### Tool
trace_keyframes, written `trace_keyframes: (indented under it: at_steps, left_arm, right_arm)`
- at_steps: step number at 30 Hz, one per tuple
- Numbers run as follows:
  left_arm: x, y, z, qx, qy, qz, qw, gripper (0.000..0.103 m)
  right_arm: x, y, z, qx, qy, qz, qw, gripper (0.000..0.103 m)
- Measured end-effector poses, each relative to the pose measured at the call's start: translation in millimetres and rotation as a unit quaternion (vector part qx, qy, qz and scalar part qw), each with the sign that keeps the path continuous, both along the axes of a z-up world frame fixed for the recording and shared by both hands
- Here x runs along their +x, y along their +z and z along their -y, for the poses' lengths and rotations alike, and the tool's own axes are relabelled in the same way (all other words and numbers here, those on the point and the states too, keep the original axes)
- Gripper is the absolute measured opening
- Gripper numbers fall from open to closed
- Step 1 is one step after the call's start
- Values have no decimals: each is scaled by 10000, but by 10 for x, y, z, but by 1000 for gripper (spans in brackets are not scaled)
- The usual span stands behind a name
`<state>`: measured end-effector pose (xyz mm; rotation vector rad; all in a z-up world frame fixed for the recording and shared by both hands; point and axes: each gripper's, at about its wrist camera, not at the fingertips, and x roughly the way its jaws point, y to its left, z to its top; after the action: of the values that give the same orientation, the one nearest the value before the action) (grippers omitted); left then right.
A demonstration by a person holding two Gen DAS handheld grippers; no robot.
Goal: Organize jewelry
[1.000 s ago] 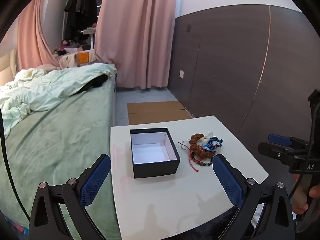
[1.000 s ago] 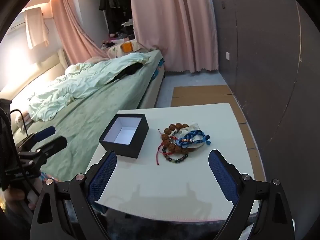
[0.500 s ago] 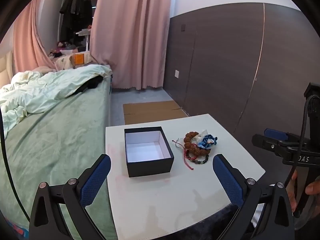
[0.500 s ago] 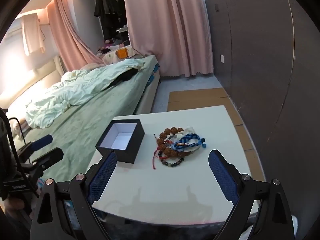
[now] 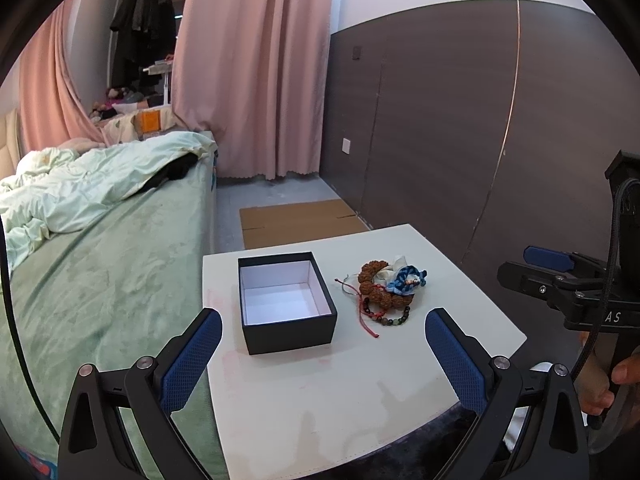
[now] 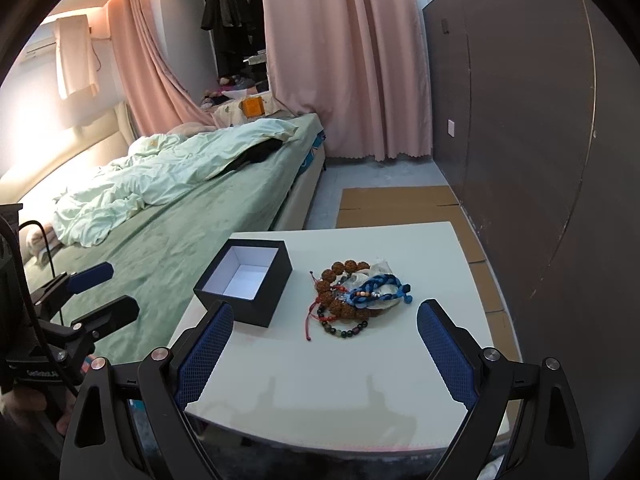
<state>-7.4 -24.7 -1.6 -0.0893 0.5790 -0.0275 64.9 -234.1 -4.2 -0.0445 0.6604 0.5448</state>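
1. The left gripper [image 5: 322, 354] hovers above the near edge of the white table [image 5: 320, 408], fingers spread wide and holding nothing.
2. The right gripper [image 6: 324, 344] is likewise wide apart and empty.
3. The black box [image 5: 286, 302] sits open.
4. The bracelets [image 5: 384, 294] lie heaped at 3 o'clock, just beside it.

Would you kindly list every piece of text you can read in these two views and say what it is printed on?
"AS": white letters on the right gripper body, left wrist view; any further letters are hidden.
Small white print on the left gripper body, right wrist view: too blurred to read.
Nothing readable on the black box or the bracelets.
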Motion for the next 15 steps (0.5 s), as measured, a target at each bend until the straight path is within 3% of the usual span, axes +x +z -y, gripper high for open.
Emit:
trace_keyframes:
  at_steps: [15]
  left_arm:
    - [-10,81,7,-65,38,122,9999,102]
  right_arm:
    - [49,-35,-25,-5,-73,-44,10000,94]
